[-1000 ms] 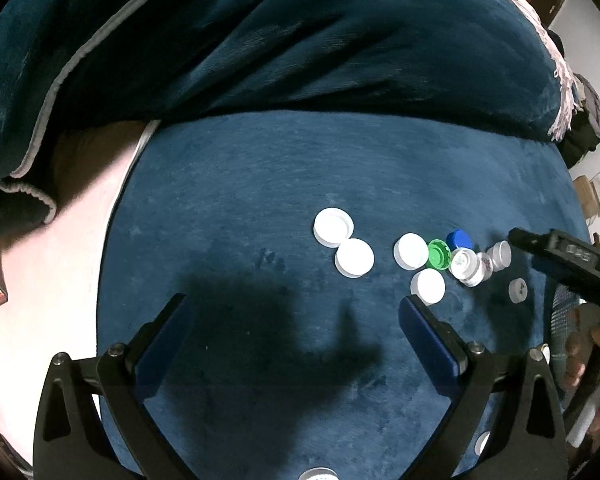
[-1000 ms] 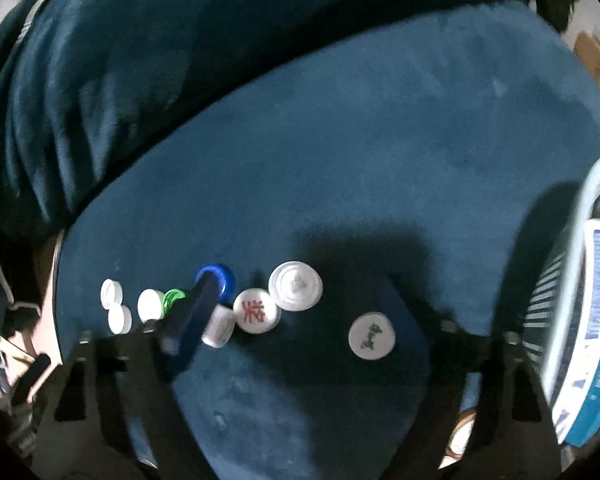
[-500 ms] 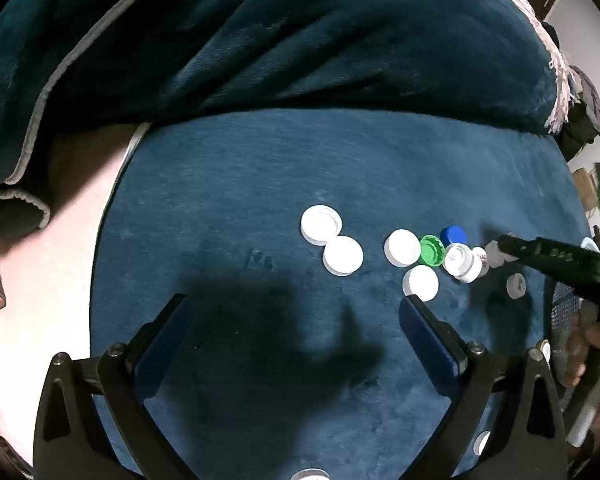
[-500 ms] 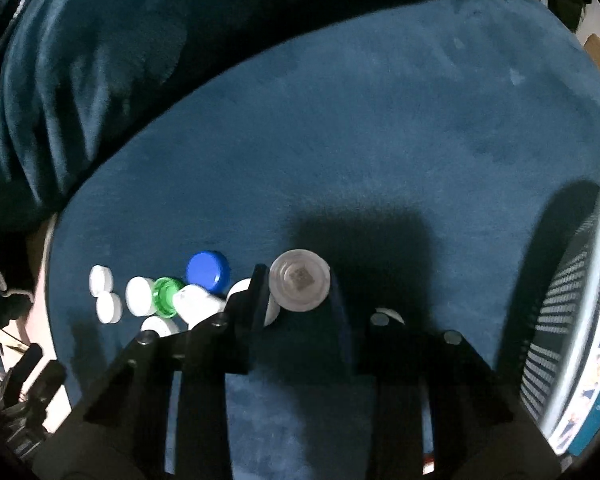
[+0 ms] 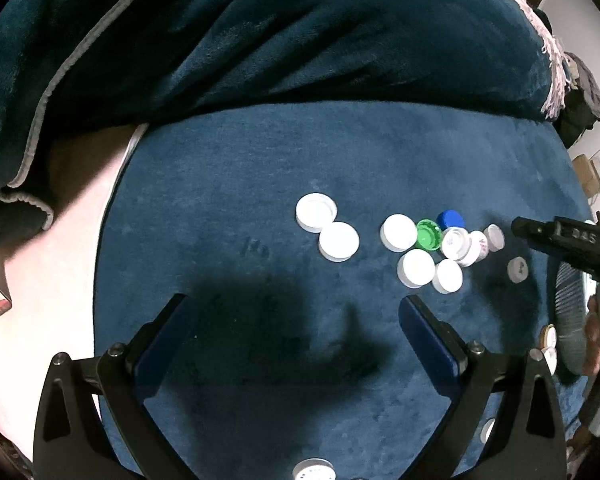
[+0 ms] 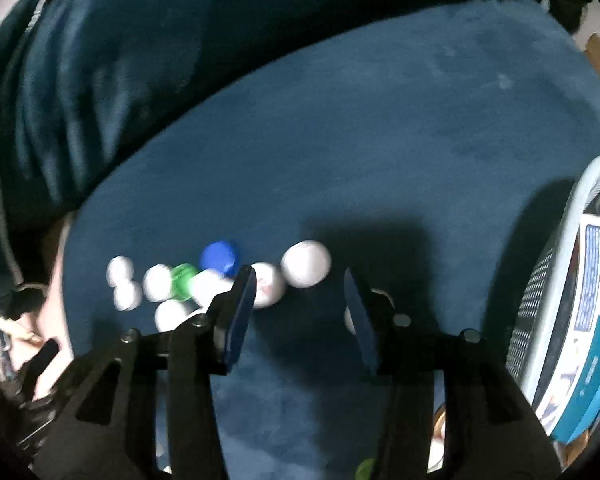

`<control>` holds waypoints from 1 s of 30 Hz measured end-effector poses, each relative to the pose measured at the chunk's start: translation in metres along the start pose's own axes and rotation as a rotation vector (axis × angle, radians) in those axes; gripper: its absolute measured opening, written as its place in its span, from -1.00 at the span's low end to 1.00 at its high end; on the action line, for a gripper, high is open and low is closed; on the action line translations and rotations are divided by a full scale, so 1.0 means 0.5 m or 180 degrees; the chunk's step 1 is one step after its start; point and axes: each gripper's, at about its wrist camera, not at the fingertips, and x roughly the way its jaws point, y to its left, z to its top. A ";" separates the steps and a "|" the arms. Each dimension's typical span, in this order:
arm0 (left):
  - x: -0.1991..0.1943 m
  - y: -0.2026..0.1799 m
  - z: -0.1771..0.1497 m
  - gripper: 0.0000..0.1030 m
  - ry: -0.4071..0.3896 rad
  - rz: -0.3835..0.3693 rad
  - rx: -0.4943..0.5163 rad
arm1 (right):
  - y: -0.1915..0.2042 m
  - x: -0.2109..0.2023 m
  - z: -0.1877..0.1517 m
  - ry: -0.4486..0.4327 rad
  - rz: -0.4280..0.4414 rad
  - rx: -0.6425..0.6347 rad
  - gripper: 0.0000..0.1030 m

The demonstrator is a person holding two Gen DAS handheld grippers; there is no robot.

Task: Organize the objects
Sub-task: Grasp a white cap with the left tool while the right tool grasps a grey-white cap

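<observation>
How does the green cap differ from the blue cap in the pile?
The green cap lies open side up, showing its hollow; the blue cap shows a closed top. Green touches a white cap on its left; blue sits at the cluster's far edge. Both are small round caps resting on the blue cloth.

Each gripper (image 5: 292,316) (image 6: 300,300) is black — angular, silver-screwed — its two fingers faced with dark blue pads.

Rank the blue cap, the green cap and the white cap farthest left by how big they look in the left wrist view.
1. White cap farthest left, clearly largest.
2. Green cap and blue cap: close; the blue one is partly hidden behind a white cap, so unranked.
</observation>
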 end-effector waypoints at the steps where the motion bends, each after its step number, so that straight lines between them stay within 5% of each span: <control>1: 0.005 0.004 0.001 0.99 0.0019 0.0014 -0.0027 | -0.002 0.013 0.003 0.0008 -0.0035 0.0024 -0.07; 9: 0.026 -0.005 0.005 0.99 0.0066 0.0007 -0.0056 | 0.023 0.103 0.013 0.0152 -0.0254 -0.0073 -0.10; 11: 0.034 -0.011 0.005 0.99 0.0083 0.0005 -0.0038 | 0.024 0.109 0.011 0.0136 -0.0255 -0.0139 -0.24; 12: 0.037 -0.014 0.005 0.99 0.0096 0.0003 -0.0029 | 0.025 0.107 0.012 0.0110 -0.0233 -0.0155 -0.41; 19: 0.066 -0.069 -0.005 0.97 0.0051 -0.0072 0.0263 | 0.018 0.062 0.023 -0.0007 0.0048 -0.0027 -0.41; 30: 0.124 -0.165 -0.016 0.67 0.0092 -0.0253 0.0693 | 0.007 0.002 -0.003 -0.0033 0.0331 0.0063 -0.40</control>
